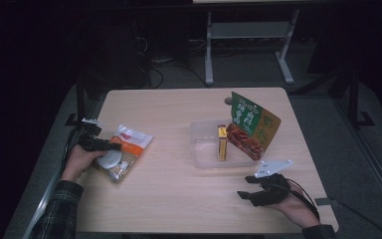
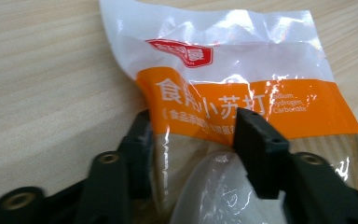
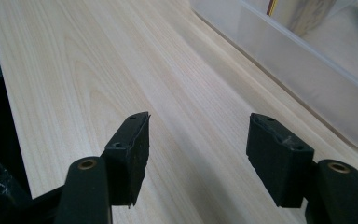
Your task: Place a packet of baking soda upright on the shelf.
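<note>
Pinching a glossy, crinkled plastic pouch, the left hand-held gripper squeezes its soft bulge.

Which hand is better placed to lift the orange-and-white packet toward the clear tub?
Left. The left gripper already has its jaws around the packet, seemingly pressing it. The right gripper sits open over bare table beside the tub.

Glossy plastic pouch; matt wooden table.
</note>
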Demonstrator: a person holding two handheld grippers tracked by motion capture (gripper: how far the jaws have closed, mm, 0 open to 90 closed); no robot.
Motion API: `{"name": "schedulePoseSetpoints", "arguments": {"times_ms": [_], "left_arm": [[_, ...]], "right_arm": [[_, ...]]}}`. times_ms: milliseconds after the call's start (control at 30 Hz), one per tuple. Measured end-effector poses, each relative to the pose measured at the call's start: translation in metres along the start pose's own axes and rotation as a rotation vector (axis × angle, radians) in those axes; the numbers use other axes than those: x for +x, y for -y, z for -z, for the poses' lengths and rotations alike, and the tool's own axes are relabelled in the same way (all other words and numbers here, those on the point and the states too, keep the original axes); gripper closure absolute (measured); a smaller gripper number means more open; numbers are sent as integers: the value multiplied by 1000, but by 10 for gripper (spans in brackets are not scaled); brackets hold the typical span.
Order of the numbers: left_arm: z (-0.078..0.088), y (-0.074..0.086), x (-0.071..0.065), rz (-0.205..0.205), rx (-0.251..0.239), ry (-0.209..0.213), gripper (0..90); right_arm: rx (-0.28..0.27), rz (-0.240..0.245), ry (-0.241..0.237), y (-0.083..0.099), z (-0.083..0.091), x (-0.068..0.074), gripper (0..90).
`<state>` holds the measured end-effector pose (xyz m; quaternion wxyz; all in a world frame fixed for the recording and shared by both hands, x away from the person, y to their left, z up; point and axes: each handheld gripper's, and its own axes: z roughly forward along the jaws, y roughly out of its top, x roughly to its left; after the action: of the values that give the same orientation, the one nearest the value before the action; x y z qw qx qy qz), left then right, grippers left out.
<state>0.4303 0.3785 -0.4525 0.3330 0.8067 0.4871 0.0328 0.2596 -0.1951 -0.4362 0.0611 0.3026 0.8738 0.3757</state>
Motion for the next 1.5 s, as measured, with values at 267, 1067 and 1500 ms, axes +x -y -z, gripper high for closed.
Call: {"name": "schedulePoseSetpoints", "arguments": {"times_ms": [267,1067,1500], "left_arm": [[4,-1,-8,-86,-7,-4,877],[53,-1,-114,-261,-234,156,896],[47,-8,-185,-358,-313,272,896]], "right_arm": [[-1,3,0,0,-1,1,389],[-131,-1,-57,-15,-2,8,389],[-201,39,-122,-45,-21,17,393]]}}
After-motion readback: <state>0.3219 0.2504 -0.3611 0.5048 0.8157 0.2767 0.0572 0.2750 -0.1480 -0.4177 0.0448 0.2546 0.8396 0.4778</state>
